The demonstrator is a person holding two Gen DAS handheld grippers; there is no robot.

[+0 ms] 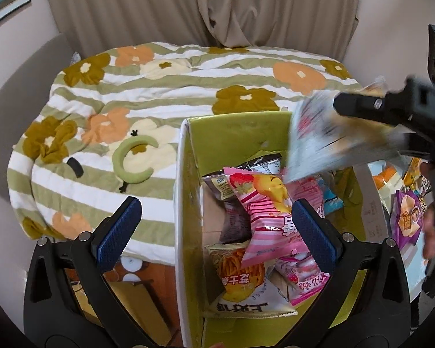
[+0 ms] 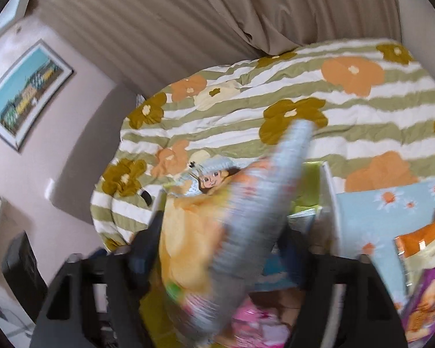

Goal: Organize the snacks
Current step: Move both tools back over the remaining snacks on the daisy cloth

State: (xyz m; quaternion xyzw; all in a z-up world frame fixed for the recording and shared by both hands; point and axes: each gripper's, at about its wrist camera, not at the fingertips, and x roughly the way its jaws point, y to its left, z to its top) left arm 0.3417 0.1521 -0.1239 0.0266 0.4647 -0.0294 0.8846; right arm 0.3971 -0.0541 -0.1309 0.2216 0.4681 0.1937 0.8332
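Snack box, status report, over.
Left claw open over snack box. Right claw shut on blurred light-blue packet above box. Nothing blocking.

Floral bedspread (image 1: pixel 165 92), beige curtains (image 1: pixel 206 5)

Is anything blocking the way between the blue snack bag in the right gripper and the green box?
Nothing visible. The blue snack bag hangs over the open green box; only loose packets lie at the bottom.

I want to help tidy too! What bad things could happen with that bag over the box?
The light blue snack bag in the right gripper hangs over the green box's far corner, so it might land outside on the bed. The box is already heaped with packets like the pink striped bag, so dropping it could squash them.
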